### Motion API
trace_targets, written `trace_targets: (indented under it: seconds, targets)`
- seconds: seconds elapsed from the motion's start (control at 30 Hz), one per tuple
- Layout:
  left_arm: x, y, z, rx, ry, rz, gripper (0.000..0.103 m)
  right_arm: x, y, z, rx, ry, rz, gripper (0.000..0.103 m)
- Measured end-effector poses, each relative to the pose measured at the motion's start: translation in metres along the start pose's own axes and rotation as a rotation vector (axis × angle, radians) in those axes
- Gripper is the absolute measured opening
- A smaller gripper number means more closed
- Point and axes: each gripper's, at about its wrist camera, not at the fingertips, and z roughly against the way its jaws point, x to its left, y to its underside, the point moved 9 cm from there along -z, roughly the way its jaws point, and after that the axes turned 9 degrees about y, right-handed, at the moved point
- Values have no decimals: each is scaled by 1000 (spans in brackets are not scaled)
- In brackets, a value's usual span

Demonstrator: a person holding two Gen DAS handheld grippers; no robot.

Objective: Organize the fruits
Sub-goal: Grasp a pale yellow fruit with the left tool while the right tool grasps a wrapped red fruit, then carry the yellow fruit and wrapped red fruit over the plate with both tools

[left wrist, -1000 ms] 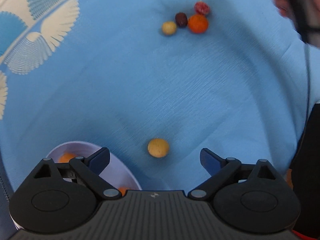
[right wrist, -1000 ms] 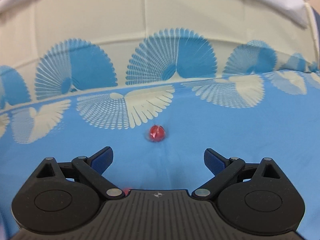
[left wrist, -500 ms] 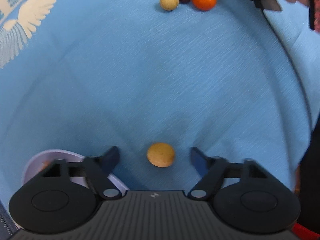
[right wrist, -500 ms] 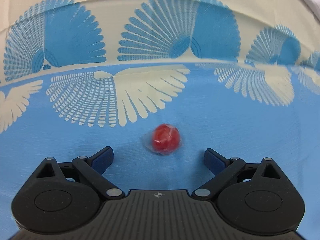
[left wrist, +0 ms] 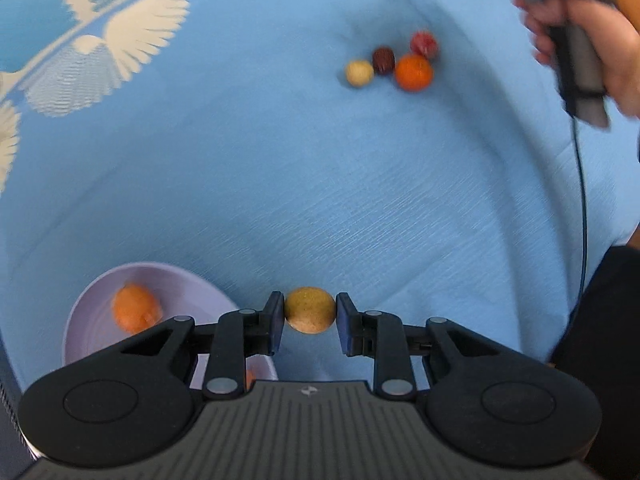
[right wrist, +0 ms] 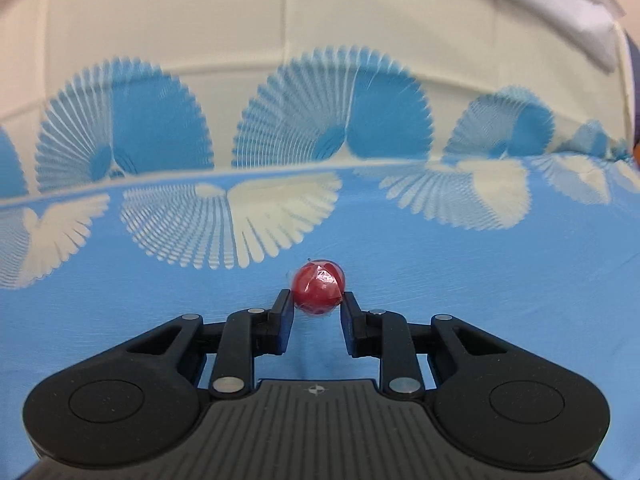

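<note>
Closing the left gripper [left wrist: 310,316] on a round yellow-brown fruit [left wrist: 310,310], the blue pads already touching it on both sides, the jaws narrowing at this moment. Pointing steeply down toward the blue cloth [left wrist: 280,180]. Sitting just to the left of this gripper, a pale lilac bowl [left wrist: 100,292] holding an orange fruit [left wrist: 136,306], with a second orange piece partly hidden behind the gripper body. Lying well apart, further up on the cloth, a small group: a pale yellow fruit [left wrist: 359,73], a dark brown one [left wrist: 383,60], a bigger orange one [left wrist: 413,73] and a reddish one [left wrist: 423,43], all close together, some touching. Showing at the top right edge, a hand [left wrist: 600,44] gripping the handle of the other tool, blurred.

Pinching with the right gripper [right wrist: 316,300] a red ball-shaped fruit wrapped in clear film [right wrist: 318,288], the jaws fully closed on its lower part, near the fingertips. Resting on or hovering just above the blue cloth [right wrist: 480,280], cannot tell which. Lying beyond it, the white and blue fan pattern [right wrist: 332,120] of the cloth border.
</note>
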Motion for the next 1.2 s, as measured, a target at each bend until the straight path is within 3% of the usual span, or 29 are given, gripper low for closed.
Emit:
trace_targets:
  seconds: [0.27, 0.6, 0.93, 1.2]
  targets:
    - [-6, 32, 72, -125, -45, 100, 30, -21, 2, 122, -87, -64, -11, 27]
    - [4, 112, 148, -216, -93, 236, 30, 35, 47, 269, -122, -233, 37, 27]
    - [26, 189, 196, -327, -174, 326, 30, 104, 109, 374, -78, -397, 130, 27]
    - [33, 230, 211, -368, -196, 379, 30, 141, 152, 423, -41, -476, 235, 27]
